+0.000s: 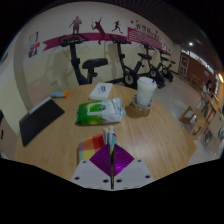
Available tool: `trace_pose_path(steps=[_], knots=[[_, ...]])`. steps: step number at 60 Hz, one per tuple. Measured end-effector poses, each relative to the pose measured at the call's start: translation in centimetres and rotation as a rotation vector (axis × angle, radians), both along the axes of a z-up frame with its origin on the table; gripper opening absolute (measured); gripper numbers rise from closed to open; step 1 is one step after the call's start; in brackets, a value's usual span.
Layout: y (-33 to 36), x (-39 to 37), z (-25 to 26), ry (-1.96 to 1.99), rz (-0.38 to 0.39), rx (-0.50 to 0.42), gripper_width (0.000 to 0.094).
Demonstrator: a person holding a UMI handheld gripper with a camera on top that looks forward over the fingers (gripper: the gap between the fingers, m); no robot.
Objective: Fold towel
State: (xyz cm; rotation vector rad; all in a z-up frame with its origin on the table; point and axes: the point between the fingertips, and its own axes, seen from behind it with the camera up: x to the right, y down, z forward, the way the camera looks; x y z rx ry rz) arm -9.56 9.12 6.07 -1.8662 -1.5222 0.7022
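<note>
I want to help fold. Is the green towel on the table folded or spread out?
Folded. The green towel lies as a compact, thick rectangle on the table, beyond the open gripper.

A pale wooden floor [60,150] fills the near ground. On its left lies a dark rectangular mat [40,120], flat, one long edge catching light. A small blue item [59,95] sits just beyond it; what it is cannot be told. Farther back, a white bucket [146,92] stands upright right of centre. Behind it, a row of exercise bikes [128,62] lines the far wall [45,65], one with a black saddle [93,64] on the left. The wall carries a magenta band with dark sporting figures [98,24]. At far right stands wooden furniture [208,105], details unclear.
</note>
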Motion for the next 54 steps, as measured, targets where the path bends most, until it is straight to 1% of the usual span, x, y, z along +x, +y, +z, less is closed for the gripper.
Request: trace_pose_path(steps=[5,11,13,18,22,24,27,29,31,36,46,54], knots=[[1.4,0.1,-3.1,-0.036,0.021,0.053,0.0011],[1.9,0.7,-4.9,-0.054,0.046,0.056,0.0029],[2.1,0.7,-5.0,-0.054,0.046,0.055,0.0072],[2.3,1.6,-3.8,-0.054,0.043,0.051,0.0484],[2.4,3.4,-1.1,-0.036,0.041,0.054,0.0814],[2.4,4.5,0.5,-0.033,0.037,0.06,0.0786],[2.0,6.5,3.1,-0.025,0.036,0.063,0.0874],[1.9,7.1,4.2,-0.015,0.025,0.063,0.0854],[1.6,9.5,6.5,-0.015,0.016,0.065,0.0837],[0.5,14.0,9.8,-0.032,0.016,0.07,0.0854],[-1.3,19.3,12.6,-0.028,-0.017,0.032,0.085],[-1.4,20.7,13.7,0.004,-0.045,0.067,0.0854]])
